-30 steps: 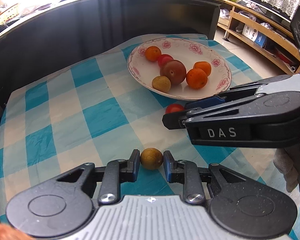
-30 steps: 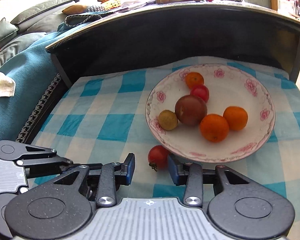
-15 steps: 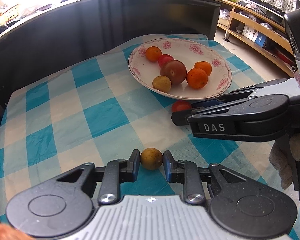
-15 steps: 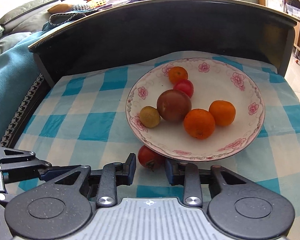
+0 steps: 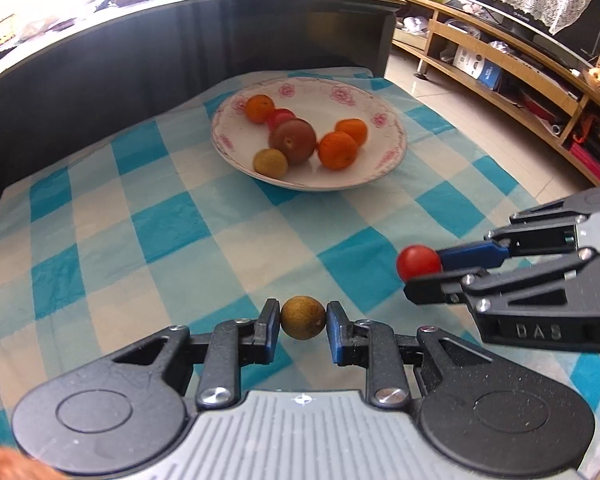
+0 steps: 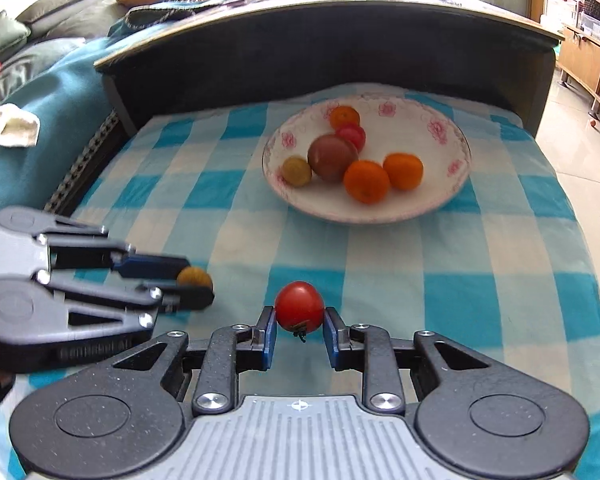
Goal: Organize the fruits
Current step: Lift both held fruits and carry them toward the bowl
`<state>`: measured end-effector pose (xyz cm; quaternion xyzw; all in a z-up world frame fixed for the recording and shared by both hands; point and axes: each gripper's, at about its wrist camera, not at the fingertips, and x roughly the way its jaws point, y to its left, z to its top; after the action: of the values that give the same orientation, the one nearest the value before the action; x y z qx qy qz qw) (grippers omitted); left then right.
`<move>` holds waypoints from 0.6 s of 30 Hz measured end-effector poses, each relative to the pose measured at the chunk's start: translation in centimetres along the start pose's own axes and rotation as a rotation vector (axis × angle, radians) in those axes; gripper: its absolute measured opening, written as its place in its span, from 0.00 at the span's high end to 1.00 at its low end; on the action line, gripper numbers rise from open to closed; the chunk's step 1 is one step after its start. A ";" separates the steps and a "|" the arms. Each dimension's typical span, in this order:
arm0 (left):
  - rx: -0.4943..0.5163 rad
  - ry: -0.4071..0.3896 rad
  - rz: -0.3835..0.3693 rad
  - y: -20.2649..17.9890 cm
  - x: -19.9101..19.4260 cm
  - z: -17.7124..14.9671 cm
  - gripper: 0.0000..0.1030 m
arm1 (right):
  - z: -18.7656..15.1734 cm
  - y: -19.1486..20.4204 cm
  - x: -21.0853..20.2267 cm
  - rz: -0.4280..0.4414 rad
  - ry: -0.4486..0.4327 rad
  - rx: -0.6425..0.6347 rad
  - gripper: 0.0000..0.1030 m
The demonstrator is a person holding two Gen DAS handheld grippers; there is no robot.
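While right jaws pinch soft cherry tomato (image 6: 299,311) across middle, left jaws clamp firm brown fruit (image 5: 303,317); light, squashable, gentle.

Right gripper (image 5: 410,276) side plate: you can read "DAS" in raised letters on its black side, in your left wrist view, just behind the red tomato (image 5: 418,261) it clamps.
Left gripper (image 6: 196,286) side plate: there is raised lettering on its black side in your right wrist view, too blurred for you to read.
Blue and white box (image 5: 476,67) on the wooden shelf: it carries print, too small for you to read.
Containers on the counter behind the plate (image 5: 236,116): labels show, none legible to you.
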<state>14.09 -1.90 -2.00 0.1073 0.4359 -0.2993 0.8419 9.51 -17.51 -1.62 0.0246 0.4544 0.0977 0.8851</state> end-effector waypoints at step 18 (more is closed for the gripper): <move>-0.005 0.035 0.045 -2.9 -0.1 -2.7 0.63 | -1.6 -0.3 -0.4 0.008 0.010 -0.057 0.73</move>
<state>10.48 -3.01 -3.29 0.1202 0.4486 -0.2775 0.8410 8.01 -17.93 -2.25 0.0006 0.4559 0.1142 0.8827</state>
